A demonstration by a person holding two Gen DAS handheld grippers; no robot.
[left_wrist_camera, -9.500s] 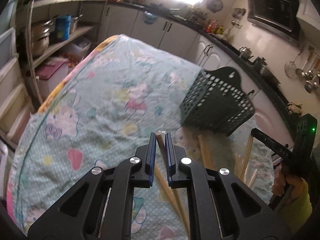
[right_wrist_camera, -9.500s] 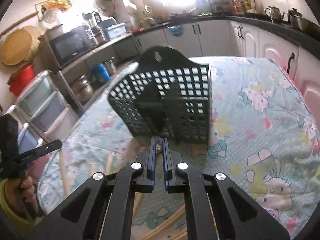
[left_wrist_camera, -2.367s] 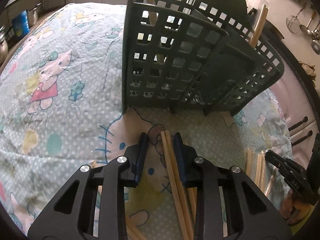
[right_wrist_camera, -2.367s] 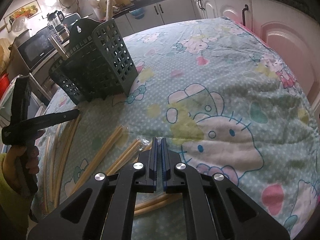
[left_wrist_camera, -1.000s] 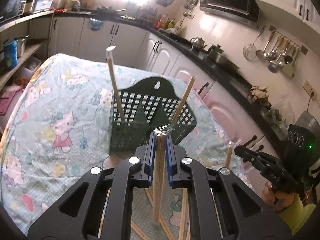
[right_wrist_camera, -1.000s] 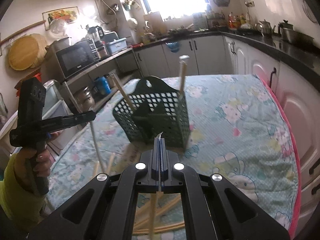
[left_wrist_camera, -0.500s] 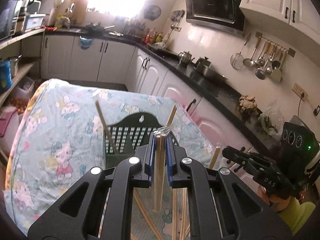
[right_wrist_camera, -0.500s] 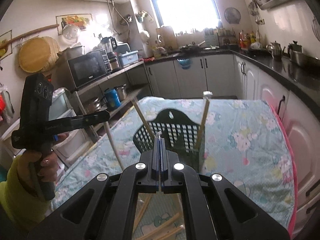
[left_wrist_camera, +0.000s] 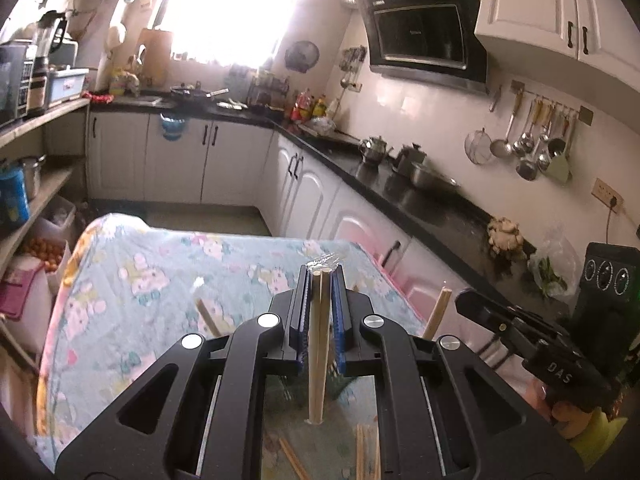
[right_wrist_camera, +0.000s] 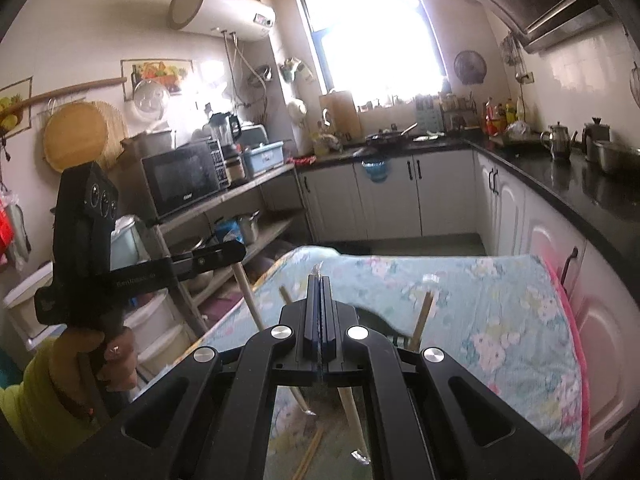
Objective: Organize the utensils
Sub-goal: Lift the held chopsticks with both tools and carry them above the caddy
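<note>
- Left wrist view: the left gripper (left_wrist_camera: 320, 280) is clamped on a pair of pale wooden chopsticks in a clear wrapper (left_wrist_camera: 319, 344), held upright between the blue pads, with the lower ends hanging above the table.
- The table below wears a light blue cartoon-print tablecloth (left_wrist_camera: 168, 280); loose wooden chopsticks (left_wrist_camera: 362, 450) lie on it under the gripper.
- Two slanted wooden chopstick tips (left_wrist_camera: 438, 312) rise either side of the gripper body; what they stand in is hidden behind it.
- At the right edge of the same view, the right gripper (left_wrist_camera: 472, 306) appears side-on, gripped by a hand in a yellow sleeve (left_wrist_camera: 580, 424).
- Right wrist view: the right gripper's jaws are pressed together, with only a thin clear wrapper sliver (right_wrist_camera: 318, 274) visible at the tips; whether a chopstick is in them I cannot tell.
- A dark green plastic utensil basket (right_wrist_camera: 380, 328) peeks out just behind this gripper, on the tablecloth, with chopsticks leaning out of it.
</note>
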